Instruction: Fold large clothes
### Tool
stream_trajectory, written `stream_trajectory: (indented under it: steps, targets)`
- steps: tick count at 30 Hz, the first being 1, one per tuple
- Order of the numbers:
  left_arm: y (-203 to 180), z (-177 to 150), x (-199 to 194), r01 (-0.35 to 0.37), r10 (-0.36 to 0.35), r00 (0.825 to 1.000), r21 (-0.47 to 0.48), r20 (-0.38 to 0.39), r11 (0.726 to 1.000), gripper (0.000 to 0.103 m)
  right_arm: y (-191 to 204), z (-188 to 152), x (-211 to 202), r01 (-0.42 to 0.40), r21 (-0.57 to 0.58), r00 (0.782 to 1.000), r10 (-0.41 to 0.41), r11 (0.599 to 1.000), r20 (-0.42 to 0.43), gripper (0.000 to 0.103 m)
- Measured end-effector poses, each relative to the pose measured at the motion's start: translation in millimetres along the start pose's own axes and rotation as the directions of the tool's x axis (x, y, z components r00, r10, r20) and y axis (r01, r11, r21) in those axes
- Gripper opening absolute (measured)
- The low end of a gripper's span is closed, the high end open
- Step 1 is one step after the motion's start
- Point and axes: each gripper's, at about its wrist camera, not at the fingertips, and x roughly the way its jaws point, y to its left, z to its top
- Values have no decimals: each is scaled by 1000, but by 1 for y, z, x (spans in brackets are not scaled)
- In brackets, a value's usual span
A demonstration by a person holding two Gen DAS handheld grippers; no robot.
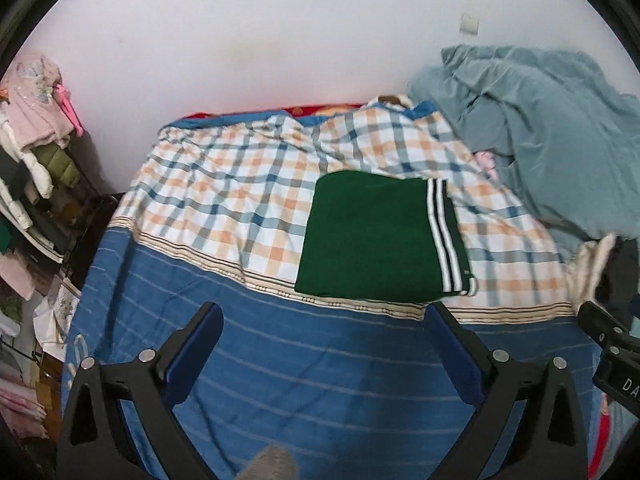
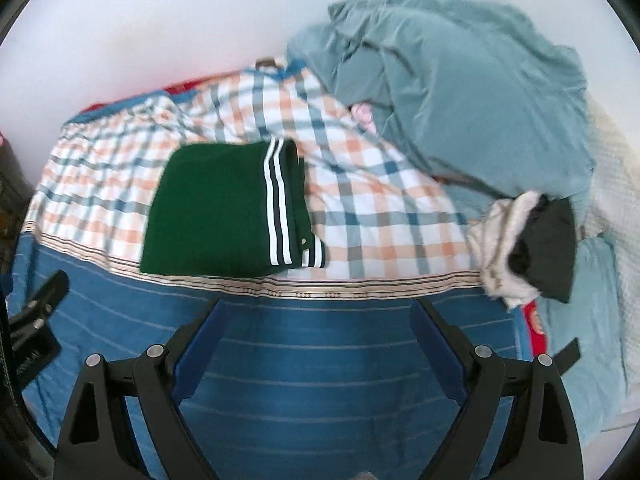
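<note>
Green folded garment (image 1: pixel 376 236) sits flat on the checked sheet (image 1: pixel 224 200), well beyond both grippers, left (image 1: pixel 324 344) and right (image 2: pixel 316 332), jaws wide, empty. Bare blue-striped bedding (image 2: pixel 320 360) lies between; teal blanket (image 2: pixel 460 88) piled right of the garment.

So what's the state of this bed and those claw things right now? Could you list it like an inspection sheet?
Surface: bed sheet, blue striped near, plaid farther back.
Job's things: green garment folded into a rectangle, white stripes along one edge, flat on the plaid.
Clutter: teal blanket heaped; fleece-and-dark bundle beside it.
Grippers: left gripper open, empty; right gripper open, empty.
Cables: nothing seen.
Surroundings: white wall; clothes rack.
</note>
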Motion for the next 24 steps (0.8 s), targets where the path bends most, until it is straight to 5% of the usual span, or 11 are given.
stream_trajectory:
  steps: [14, 24]
  targets:
    - [7, -12, -214, 36, -37, 992, 10, 119, 999, 102, -29, -40, -262, -25, 11, 987, 23, 1000, 156, 94]
    - [14, -29, -277, 25, -21, 987, -18, 160, 1000, 102, -49, -76, -380, -33, -4, 964, 33, 999, 264, 94]
